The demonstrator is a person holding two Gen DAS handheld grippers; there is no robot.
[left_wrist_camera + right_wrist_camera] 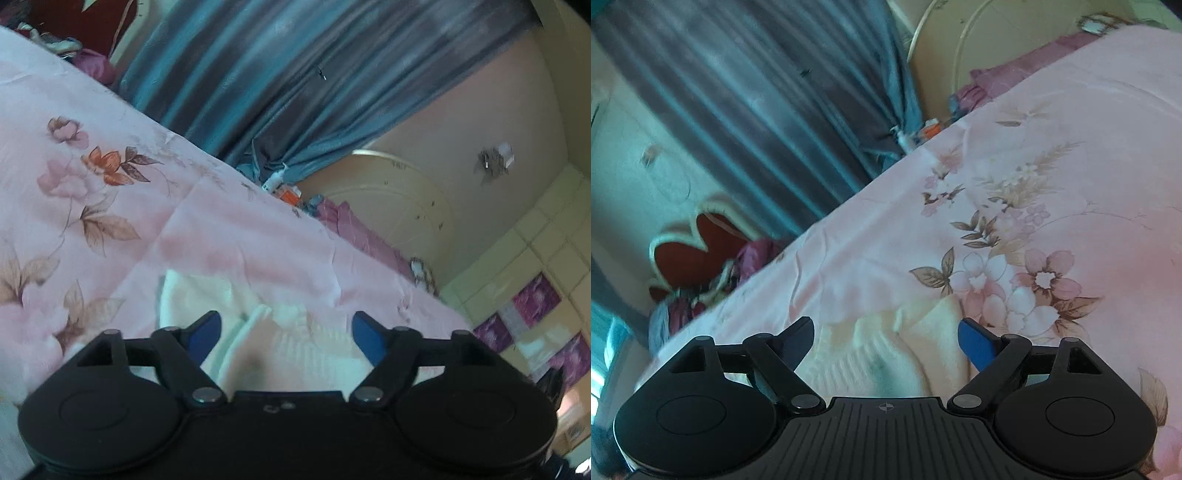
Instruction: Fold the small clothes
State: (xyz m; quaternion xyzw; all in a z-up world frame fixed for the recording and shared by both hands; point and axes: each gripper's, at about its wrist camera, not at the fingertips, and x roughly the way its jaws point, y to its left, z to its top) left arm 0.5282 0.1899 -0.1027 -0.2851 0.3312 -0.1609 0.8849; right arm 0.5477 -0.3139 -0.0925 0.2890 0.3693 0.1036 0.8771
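Two grippers hung low over the bed, each with its blue-padded fingers spread wide and nothing pinched between them. The small white garment [280, 343] lay rumpled on the pink floral bedsheet [122, 192], and it sat straight ahead of both claws: in the left wrist view the left gripper [286, 332] had the cloth directly under and between its spread fingers, with a folded edge or band running forward from the gripper body toward the fingertips; in the right wrist view the right gripper [886, 338] framed the same cream-white cloth, its ribbed part lying just in front of the gripper body and its bunched far edge reaching a little past the fingertips toward the printed flowers. Judged from these views, neither hand was clearly the nearer one; both looked about equally close, so a two-handed pinch of opposite edges seemed the likely next step, each claw needing only to drop and close. The garment's long axis could not be told, since the gripper bodies hid its near part and both pictures were blurred. Beyond the bedsheet's far edge hung a blue-grey curtain [266, 74], with a pale headboard [399, 206] beside it. No brand, label or readable writing showed on the garment, the sheet or the grippers.
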